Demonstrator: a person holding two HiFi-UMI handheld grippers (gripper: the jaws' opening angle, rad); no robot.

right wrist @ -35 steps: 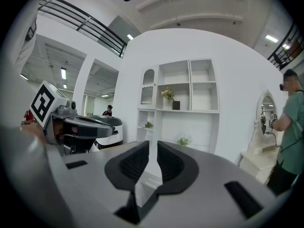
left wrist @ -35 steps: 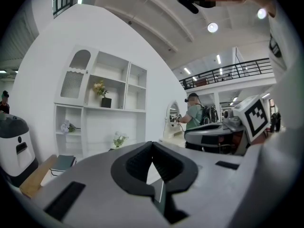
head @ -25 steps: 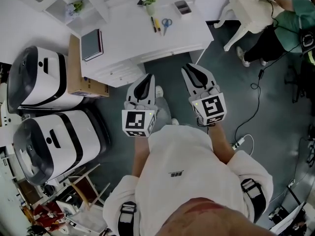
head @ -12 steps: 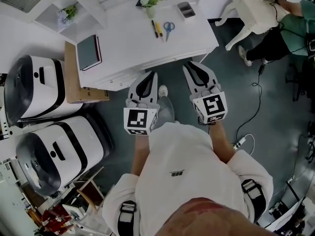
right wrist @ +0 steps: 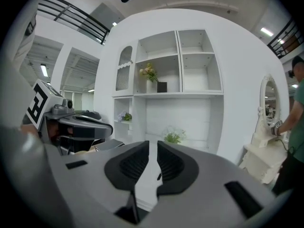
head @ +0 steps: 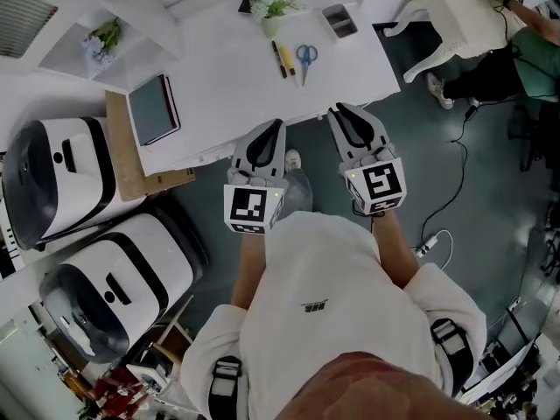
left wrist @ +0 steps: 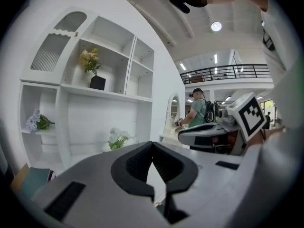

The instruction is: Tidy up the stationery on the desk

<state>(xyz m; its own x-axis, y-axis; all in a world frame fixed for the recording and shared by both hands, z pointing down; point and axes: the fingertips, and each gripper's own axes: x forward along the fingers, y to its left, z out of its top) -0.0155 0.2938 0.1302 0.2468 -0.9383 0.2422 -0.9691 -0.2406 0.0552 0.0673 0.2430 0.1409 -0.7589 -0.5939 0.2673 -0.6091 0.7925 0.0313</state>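
We hold our left gripper (head: 276,127) shut and empty, our right gripper (head: 339,112) slightly apart and empty, both near the desk (head: 219,77) edge. On it lie 2 pens (head: 282,59), scissors (head: 305,58), a notebook (head: 154,109) and a small tray (head: 339,20), contents unclear

Bright overhead, ceiling lamp (left wrist: 216,26) glaring; gripper views fisheye, corners dark.

The white desk (head: 227,77) bears a dark notebook (head: 153,109), pens (head: 282,59), blue scissors (head: 304,58) and a flower vase (head: 273,3).
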